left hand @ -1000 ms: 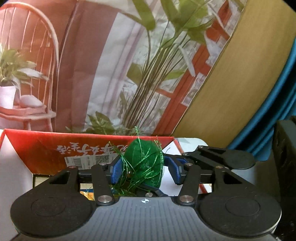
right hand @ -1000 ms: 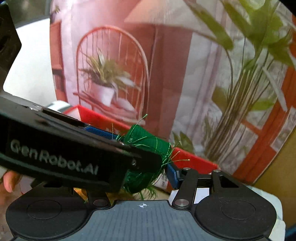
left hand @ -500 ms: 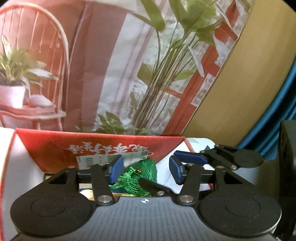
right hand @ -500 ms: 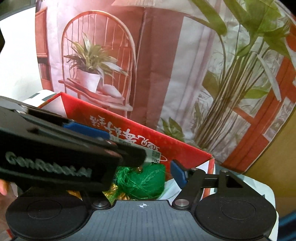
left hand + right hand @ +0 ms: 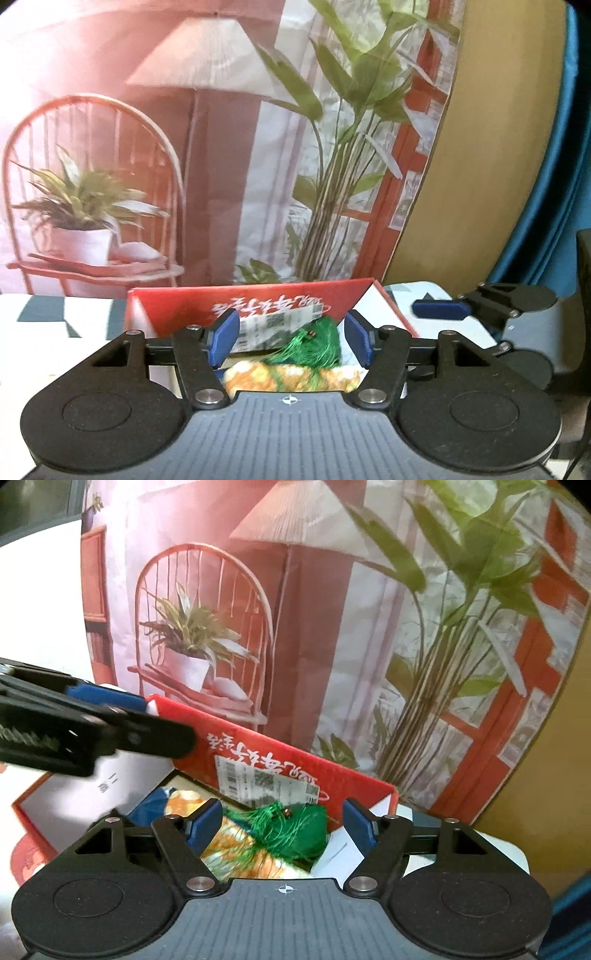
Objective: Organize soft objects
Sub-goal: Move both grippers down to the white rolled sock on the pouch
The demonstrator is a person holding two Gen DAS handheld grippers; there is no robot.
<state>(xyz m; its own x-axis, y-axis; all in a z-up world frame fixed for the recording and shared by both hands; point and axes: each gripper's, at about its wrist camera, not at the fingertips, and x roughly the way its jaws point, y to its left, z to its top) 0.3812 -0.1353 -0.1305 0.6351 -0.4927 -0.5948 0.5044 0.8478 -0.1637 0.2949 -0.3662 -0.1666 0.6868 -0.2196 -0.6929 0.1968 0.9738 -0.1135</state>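
Box (image 5: 295, 764) is the landmark: red carton, flaps up, white label (image 5: 266, 784) on its inner back wall, sitting in front of a printed backdrop (image 5: 332, 627) of a chair, lamp and plants.

Left gripper (image 5: 290, 338): jaws spread wide, nothing between the blue pads (image 5: 223, 334), lined up on the box opening from the front. In the right wrist view it crosses in over the box's left flap, motion-blurred.

Green tassel (image 5: 291, 830): lying inside the box, near the back wall just under the label, on top of an orange-and-white cloth (image 5: 236, 853). Touching neither gripper. Blue item (image 5: 147, 806) sits further left in the box, too hidden to identify.

Right gripper (image 5: 282, 829): jaws also released and empty, hovering over the box's front edge, tassel framed between its pads but apart from them. In the left wrist view it shows off the box's right side.
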